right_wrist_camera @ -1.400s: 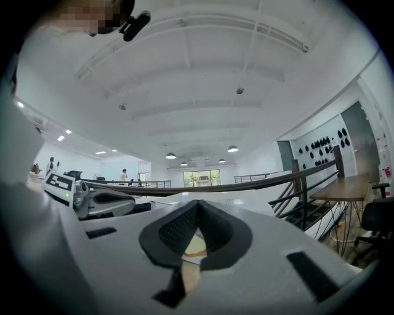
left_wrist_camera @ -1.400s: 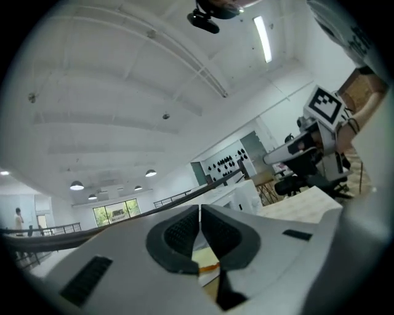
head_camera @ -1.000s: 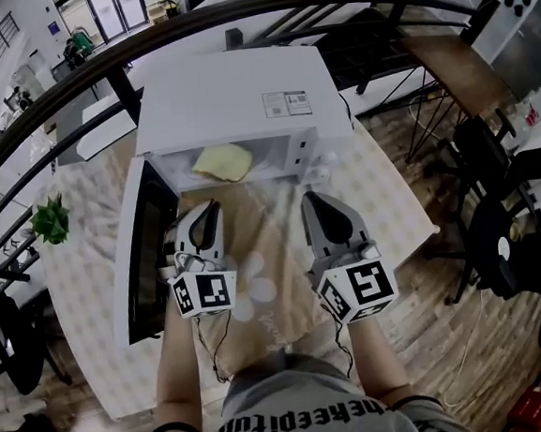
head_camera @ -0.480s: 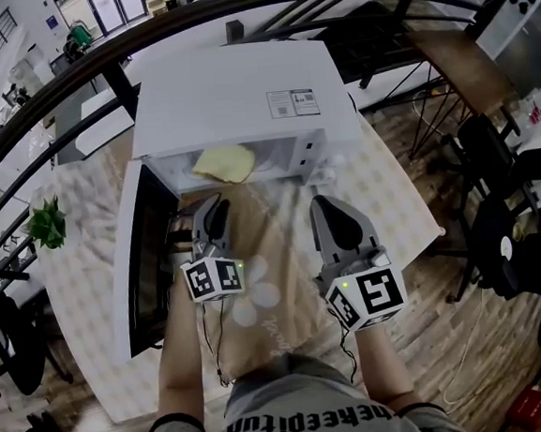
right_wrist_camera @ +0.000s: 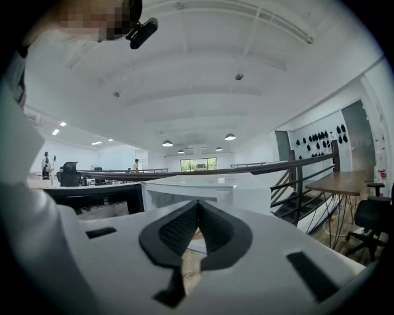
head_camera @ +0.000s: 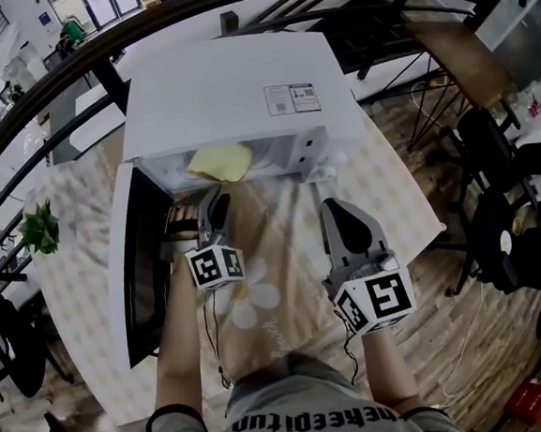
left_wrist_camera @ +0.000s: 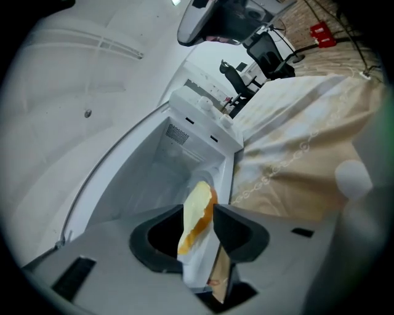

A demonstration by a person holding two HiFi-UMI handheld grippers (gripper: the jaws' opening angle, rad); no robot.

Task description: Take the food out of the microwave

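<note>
The white microwave point(head_camera: 222, 92) stands on the table with its door point(head_camera: 147, 259) swung open to the left. A pale yellow piece of food point(head_camera: 219, 161) lies inside, near the front of the cavity. My left gripper point(head_camera: 216, 199) points into the opening, its tips just short of the food. Its jaws have just been opening and stand apart. In the left gripper view the food point(left_wrist_camera: 200, 200) shows in the gap of my left gripper point(left_wrist_camera: 198, 216), and the pads do not press it. My right gripper point(head_camera: 332, 207) hovers over the tablecloth right of the opening, its jaws shut and empty point(right_wrist_camera: 197, 215).
A patterned cloth point(head_camera: 272, 229) covers the table in front of the microwave. A small green plant point(head_camera: 38, 231) stands at the table's left edge. A dark curved railing point(head_camera: 70, 77) runs behind. Black chairs point(head_camera: 497, 228) stand on the wooden floor to the right.
My left gripper has moved forward and down to the microwave opening, rolled about its axis, and its jaws have parted. My right gripper has shifted only slightly.
</note>
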